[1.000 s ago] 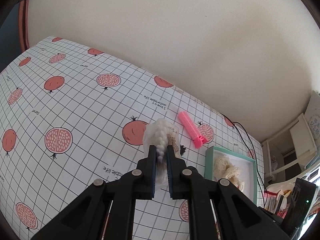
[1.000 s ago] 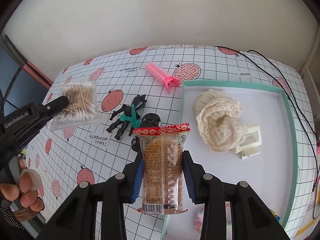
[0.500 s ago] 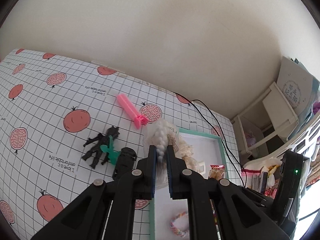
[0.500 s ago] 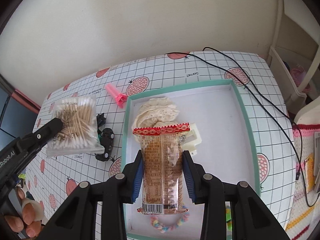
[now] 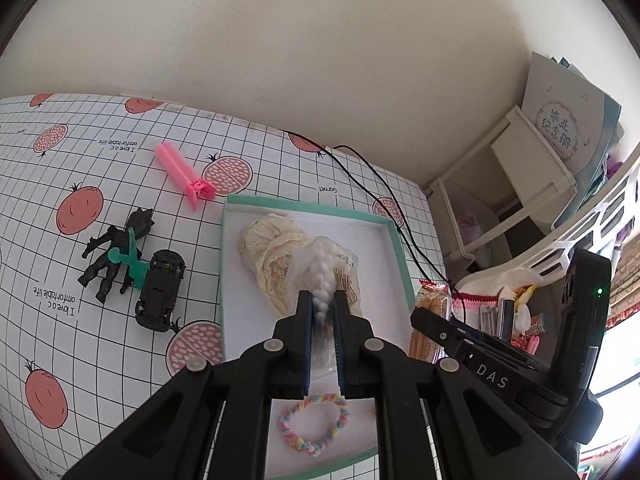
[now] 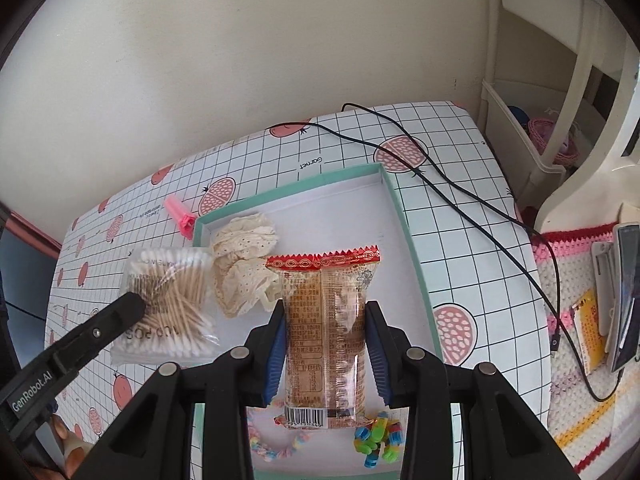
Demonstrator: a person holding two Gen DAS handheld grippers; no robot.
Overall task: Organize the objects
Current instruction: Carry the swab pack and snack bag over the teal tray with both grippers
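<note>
My right hand-held gripper [image 6: 325, 342] pinches a snack pack [image 6: 325, 344] upright by its long sides, barcode end toward me, so it can go down flat into the tray [image 6: 408, 248]. It hangs over the tray's near half. My left hand-held gripper [image 5: 319, 312] is pressed onto a clear bag of swabs [image 6: 170, 304], nipping one edge so the bag hangs free; from the right wrist it sits at 9 o'clock of the snack, over the tray's left rim.

Nearest in the tray, a pastel bracelet [image 5: 313, 424] lies below the left hand-held gripper, and a bright bead toy [image 6: 378, 442] lies at 5 o'clock of the snack. Both crowd the near end, so I judge the drops should go further in. Past them a cream lace cloth [image 5: 272, 256] fills the tray's far left, with a white plastic piece just showing at its edge; the far right floor is bare, the best room for the snack.

On the table [image 5: 80, 160], at 9 o'clock of the tray, a black car [image 5: 160, 290] touches a black figure [image 5: 114, 258] with a green piece. A pink clip [image 5: 184, 174] lies at 11 o'clock near the tray's far corner. These wait to be tidied. A black cable [image 6: 460, 196] runs past the tray at 1 o'clock, clear of my path.
</note>
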